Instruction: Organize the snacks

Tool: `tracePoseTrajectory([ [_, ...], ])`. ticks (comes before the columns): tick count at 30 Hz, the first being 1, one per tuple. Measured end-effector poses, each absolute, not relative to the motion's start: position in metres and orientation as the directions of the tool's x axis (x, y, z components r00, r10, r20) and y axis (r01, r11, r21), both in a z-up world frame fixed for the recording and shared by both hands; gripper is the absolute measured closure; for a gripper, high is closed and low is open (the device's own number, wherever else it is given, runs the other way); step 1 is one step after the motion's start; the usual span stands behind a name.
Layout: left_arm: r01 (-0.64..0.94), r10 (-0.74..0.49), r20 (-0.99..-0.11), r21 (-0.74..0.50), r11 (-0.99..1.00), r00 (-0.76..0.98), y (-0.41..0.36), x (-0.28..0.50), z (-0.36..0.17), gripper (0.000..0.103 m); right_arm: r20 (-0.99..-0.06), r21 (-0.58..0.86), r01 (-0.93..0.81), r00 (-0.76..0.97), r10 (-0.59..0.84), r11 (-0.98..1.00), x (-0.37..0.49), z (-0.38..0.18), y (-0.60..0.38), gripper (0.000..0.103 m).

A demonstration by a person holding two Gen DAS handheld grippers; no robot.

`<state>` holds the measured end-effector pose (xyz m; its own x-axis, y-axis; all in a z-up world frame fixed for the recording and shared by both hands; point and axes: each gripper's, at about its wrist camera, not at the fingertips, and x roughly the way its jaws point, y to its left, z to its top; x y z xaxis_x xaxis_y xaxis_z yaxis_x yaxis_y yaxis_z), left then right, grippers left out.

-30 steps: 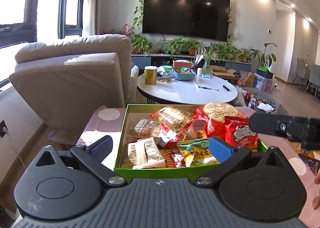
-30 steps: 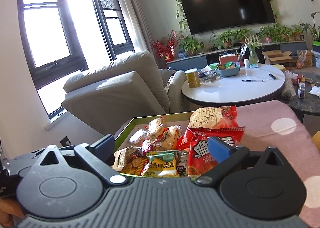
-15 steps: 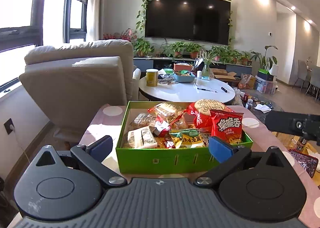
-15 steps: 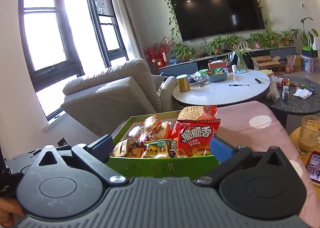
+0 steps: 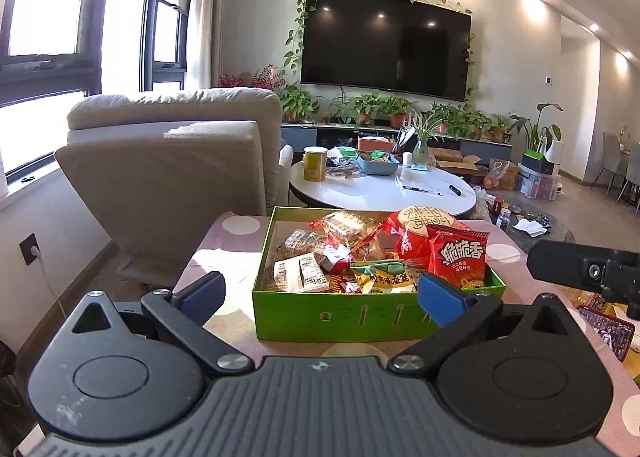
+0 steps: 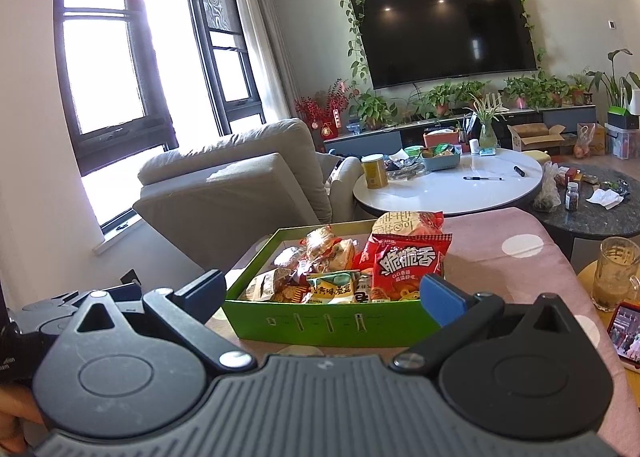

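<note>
The black left gripper (image 5: 320,295) hangs with jaws wide apart before a green cardboard box (image 5: 340,315) heaped with snack packets on the pink polka-dot bench (image 5: 236,233).

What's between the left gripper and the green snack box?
Nothing: only bare pink dotted tablecloth lies between the left gripper and the green box, seen in the left wrist view.

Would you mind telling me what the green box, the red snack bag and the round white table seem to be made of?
Green box: probably matte cardboard, judging by its thin, straight walls and cut slots.
Red snack bag: glossy plastic film, crinkled, with a serrated top edge.
Round white table: a hard, polished top that reflects light; stone or lacquer, I cannot tell which.
</note>
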<state>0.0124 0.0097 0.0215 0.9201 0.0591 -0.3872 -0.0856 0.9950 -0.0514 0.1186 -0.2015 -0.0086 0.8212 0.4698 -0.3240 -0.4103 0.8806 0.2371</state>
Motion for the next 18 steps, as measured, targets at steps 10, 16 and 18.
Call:
tracePoseTrajectory([
  [10,-0.068,0.050,-0.394,-0.031,0.997,0.918,0.002,0.012,0.018,0.000,-0.341,0.253,-0.398,0.816,0.466,0.882,0.119,-0.014,-0.204,0.027],
  [16,-0.053,0.042,-0.387,-0.019,0.998,0.921,-0.002,0.010,0.019,0.000,-0.342,0.255,-0.396,0.816,0.465,0.882,0.119,-0.014,-0.206,0.027],
  [18,-0.055,0.043,-0.387,-0.020,0.998,0.921,-0.002,0.009,0.019,0.000,-0.344,0.256,-0.395,0.816,0.465,0.883,0.119,-0.014,-0.206,0.027],
])
